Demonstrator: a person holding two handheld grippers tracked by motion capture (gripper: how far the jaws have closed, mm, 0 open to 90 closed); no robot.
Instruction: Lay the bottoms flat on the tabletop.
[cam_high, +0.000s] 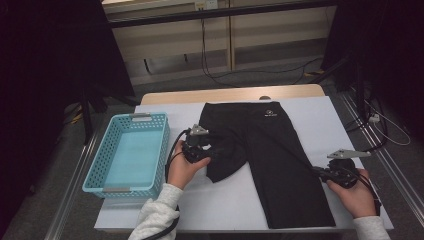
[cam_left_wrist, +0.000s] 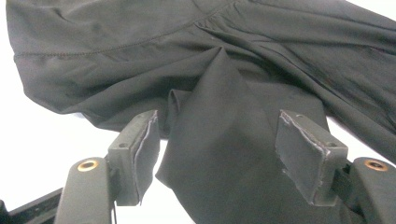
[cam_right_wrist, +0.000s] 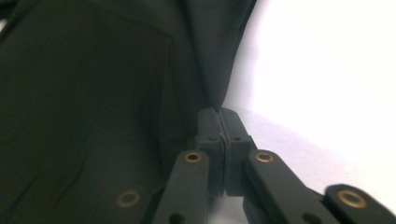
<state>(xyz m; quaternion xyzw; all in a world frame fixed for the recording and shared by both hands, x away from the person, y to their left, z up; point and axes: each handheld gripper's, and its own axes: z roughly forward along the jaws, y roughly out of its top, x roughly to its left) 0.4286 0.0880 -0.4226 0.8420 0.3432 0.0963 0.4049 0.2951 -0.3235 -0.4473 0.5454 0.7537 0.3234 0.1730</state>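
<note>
Black stretch-fabric leggings (cam_high: 270, 150) spread flat on the white table cover (cam_high: 320, 115), waistband at the far end, one leg running long toward the near edge, the other folded back and bunched short on the side toward the turquoise perforated plastic basket (cam_high: 131, 152). Basket just beside the leggings, on the cover's left part, with a strip of white between the two.

Left gripper (cam_high: 204, 149) at the bunched leg, on the edge of the leggings nearest the basket, held in the left hand (cam_high: 184, 169). Jaws spread wide in the left gripper view, a raised fold of the black cloth (cam_left_wrist: 224, 135) lying between the pads (cam_left_wrist: 306, 154) yet not pressed by them: released, not grasping.

Right gripper (cam_high: 322, 172) at the outer edge of the long leg, on the side of the leggings away from the basket, carried by the right hand (cam_high: 356, 195). Jaws clenched tight together in the right gripper view (cam_right_wrist: 219, 126), with the hem edge of the black fabric (cam_right_wrist: 93, 93) meeting the pad tips. Cannot tell for sure whether cloth is caught between the pads.
</note>
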